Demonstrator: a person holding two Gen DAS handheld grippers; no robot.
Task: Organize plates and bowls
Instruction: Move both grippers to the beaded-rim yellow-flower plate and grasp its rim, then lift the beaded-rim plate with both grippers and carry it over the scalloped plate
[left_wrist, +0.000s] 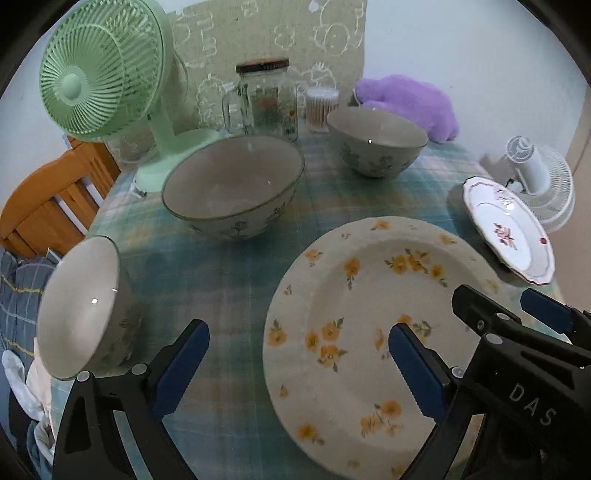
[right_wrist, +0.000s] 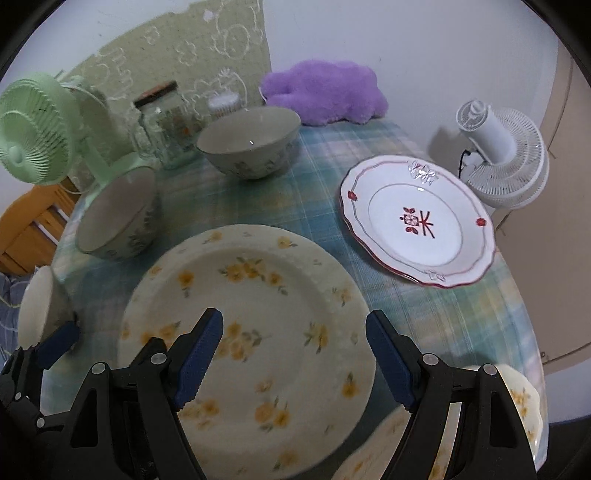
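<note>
A large cream plate with yellow flowers (left_wrist: 369, 332) (right_wrist: 251, 343) lies near the table's front. A white plate with red trim (left_wrist: 511, 229) (right_wrist: 417, 221) lies to its right. Three grey floral bowls stand on the cloth: one at mid left (left_wrist: 232, 188) (right_wrist: 118, 218), one at the back (left_wrist: 376, 142) (right_wrist: 249, 142), one at the front left edge (left_wrist: 81, 306) (right_wrist: 40, 306). My left gripper (left_wrist: 299, 354) is open, hovering over the flowered plate's left rim. My right gripper (right_wrist: 295, 350) (left_wrist: 517, 306) is open above that plate. A second small flowered plate (right_wrist: 521, 398) peeks under the right finger.
A green fan (left_wrist: 99, 70), a glass jar (left_wrist: 267, 99), a cotton swab tub (left_wrist: 321, 109) and a purple plush (left_wrist: 410, 103) line the back. A white fan (right_wrist: 506, 155) stands at the right edge. A wooden chair (left_wrist: 48, 206) is at the left.
</note>
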